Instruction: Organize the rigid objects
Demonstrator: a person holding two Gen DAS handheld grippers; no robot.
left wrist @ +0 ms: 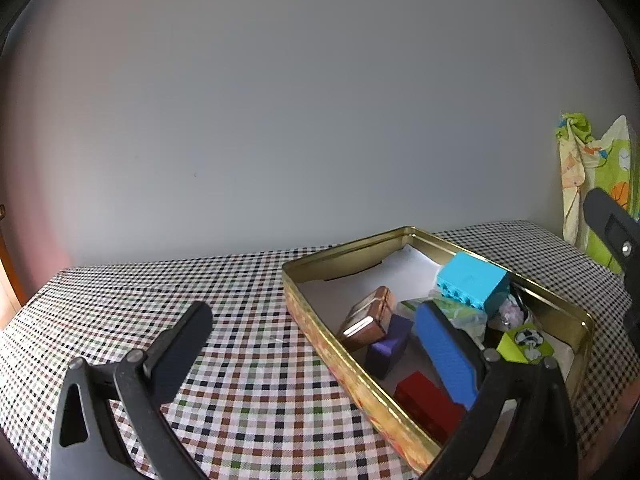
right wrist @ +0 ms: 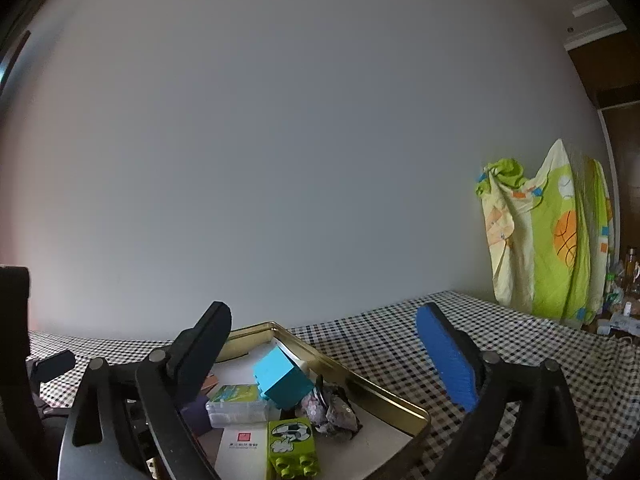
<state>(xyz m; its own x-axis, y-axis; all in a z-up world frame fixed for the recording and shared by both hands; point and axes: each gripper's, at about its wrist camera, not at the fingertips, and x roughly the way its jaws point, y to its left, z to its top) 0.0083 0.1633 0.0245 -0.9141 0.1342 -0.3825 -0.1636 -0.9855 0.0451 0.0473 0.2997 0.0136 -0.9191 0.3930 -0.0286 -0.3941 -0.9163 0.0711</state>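
Observation:
A gold tin tray (left wrist: pixel 320 332) lies on the checked tablecloth. Inside it are a light blue block (left wrist: pixel 474 280), a copper box (left wrist: pixel 368 318), a purple block (left wrist: pixel 388 346), a red block (left wrist: pixel 428 404) and a green cartoon block (left wrist: pixel 524 344). My left gripper (left wrist: pixel 316 340) is open and straddles the tray's near wall, its blue-padded finger (left wrist: pixel 444 352) over the contents. My right gripper (right wrist: pixel 324 344) is open wide above the tray (right wrist: pixel 384 392), holding nothing. Below it the blue block (right wrist: pixel 282 380) leans tilted, next to a clear box (right wrist: pixel 236 400), the green block (right wrist: pixel 290 446) and a crumpled wrapper (right wrist: pixel 332 404).
A plain grey wall stands close behind the table. A green patterned cloth (right wrist: pixel 548 240) hangs at the right, with bottles (right wrist: pixel 630 268) beyond it. Bare checked tablecloth (left wrist: pixel 240 320) lies left of the tray. A white card (right wrist: pixel 240 444) lies in the tray's near end.

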